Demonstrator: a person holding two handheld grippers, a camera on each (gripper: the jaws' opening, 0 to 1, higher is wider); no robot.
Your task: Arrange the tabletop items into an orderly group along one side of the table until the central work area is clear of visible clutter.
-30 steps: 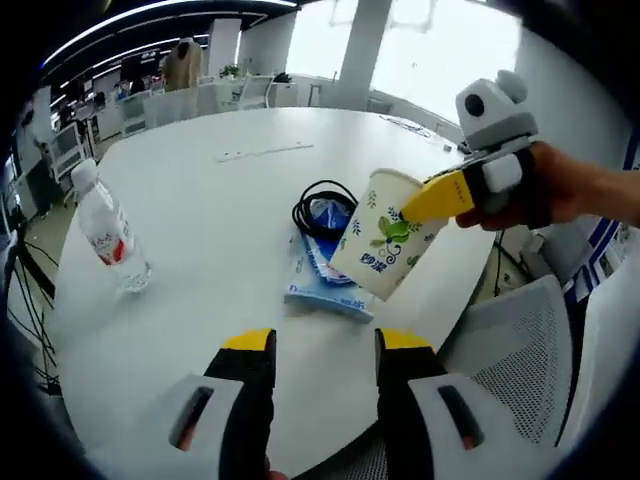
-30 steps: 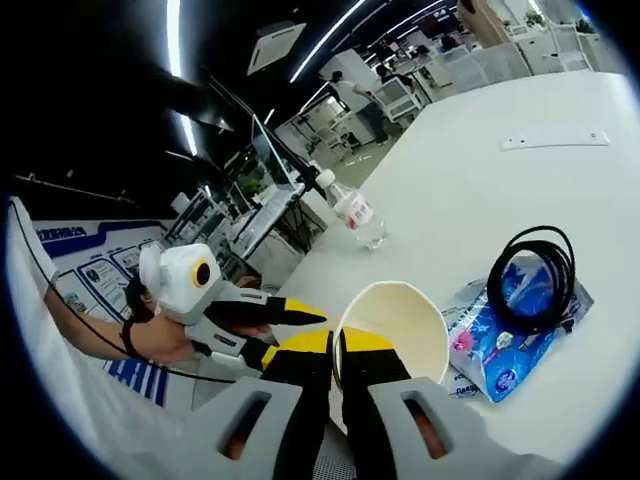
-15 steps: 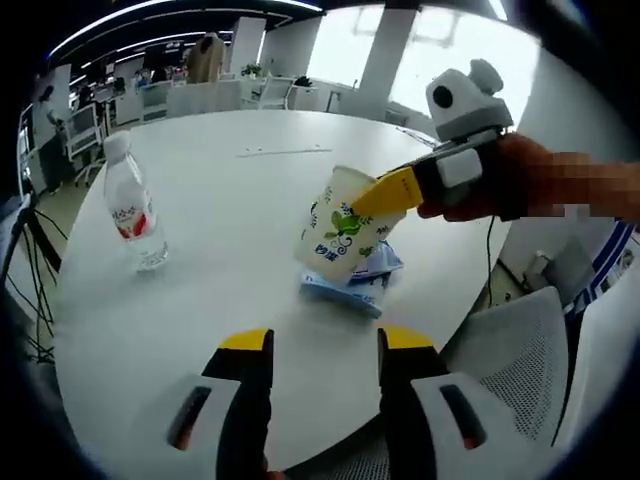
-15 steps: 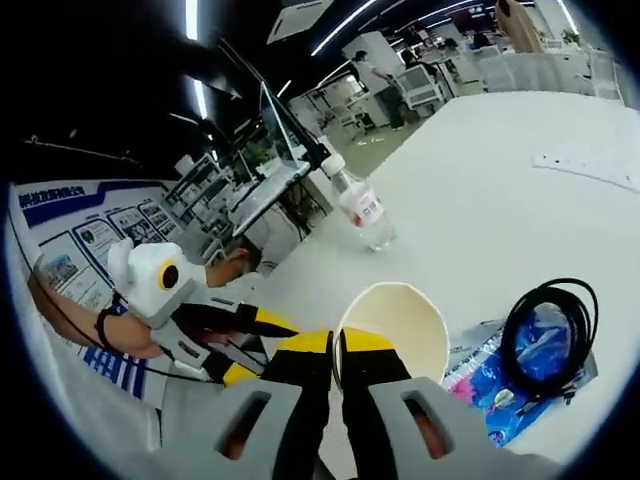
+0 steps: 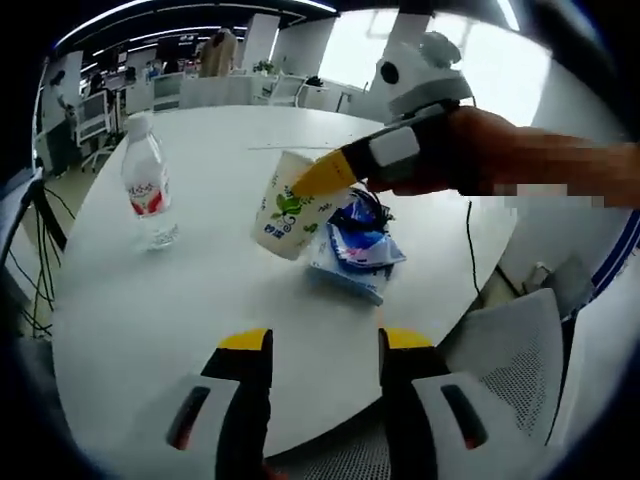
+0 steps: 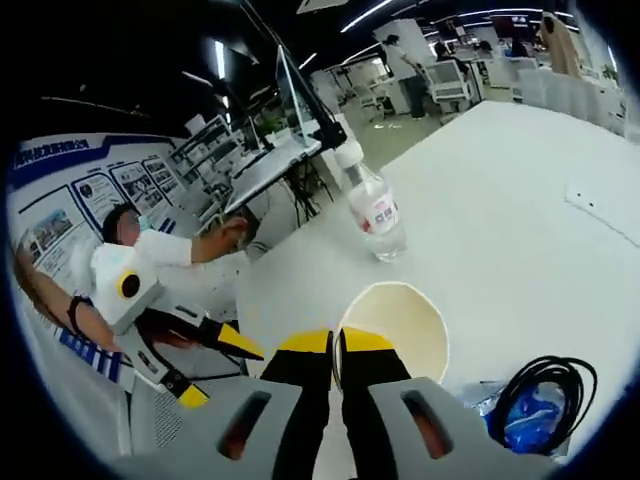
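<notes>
- Right now my right gripper (image 6: pixel 336 345) has its fingers pinched narrow over the rim of the paper cup (image 6: pixel 393 322), one finger inside the mouth and one outside, and the cup hangs tilted off the table (image 5: pixel 200 300).
- Seen from the left gripper view, the cup (image 5: pixel 287 206) sits just ahead of and above my left gripper (image 5: pixel 316 345), whose fingers stand wide with nothing between them.
- Just beyond the right fingertips, across the cup's mouth, stands the water bottle (image 6: pixel 374 207), upright and well apart from the cup; I judge it the natural anchor for the group.
- Beside the cup on its far side from the bottle lies the blue packet (image 5: pixel 352 255) with the coiled black cable (image 6: pixel 535 390) resting on it.
- To do this step well, I would level the cup before lowering it, so the base lands flat, and set it near the bottle without nudging it.
- I would part the fingers only once the base rests fully on the table, because a rim pinch on thin paper can tip the cup.
</notes>
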